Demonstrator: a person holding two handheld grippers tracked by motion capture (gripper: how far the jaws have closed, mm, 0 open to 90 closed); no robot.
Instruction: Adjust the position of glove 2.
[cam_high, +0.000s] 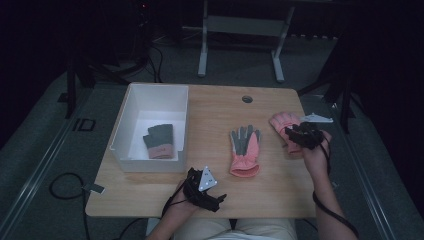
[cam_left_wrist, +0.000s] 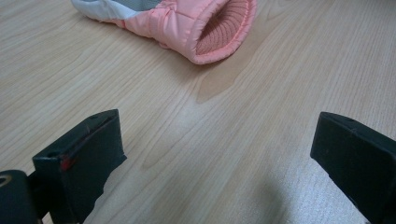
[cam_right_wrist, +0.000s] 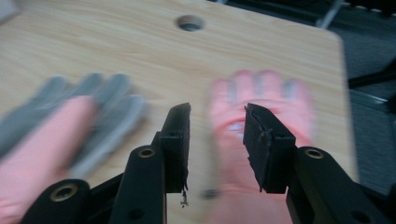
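Note:
A pink glove with grey fingers (cam_high: 244, 150) lies flat in the middle of the wooden table (cam_high: 280, 195), cuff toward me. Its ribbed cuff opening (cam_left_wrist: 219, 28) faces my left gripper (cam_left_wrist: 215, 135), which rests low near the front edge (cam_high: 220, 200) with jaws wide apart and nothing between them. A second pink glove (cam_high: 284, 121) lies near the right edge. My right gripper (cam_high: 294, 134) hovers just over it, jaws apart (cam_right_wrist: 217, 116), with that glove (cam_right_wrist: 261, 98) blurred beneath them and the grey-fingered glove (cam_right_wrist: 60, 126) to their left.
A white open box (cam_high: 125, 125) stands at the table's left and holds a folded grey and pink glove pair (cam_high: 159, 141). A round cable hole (cam_high: 247, 99) sits at the table's far edge. Table legs and cables lie on the dark floor beyond.

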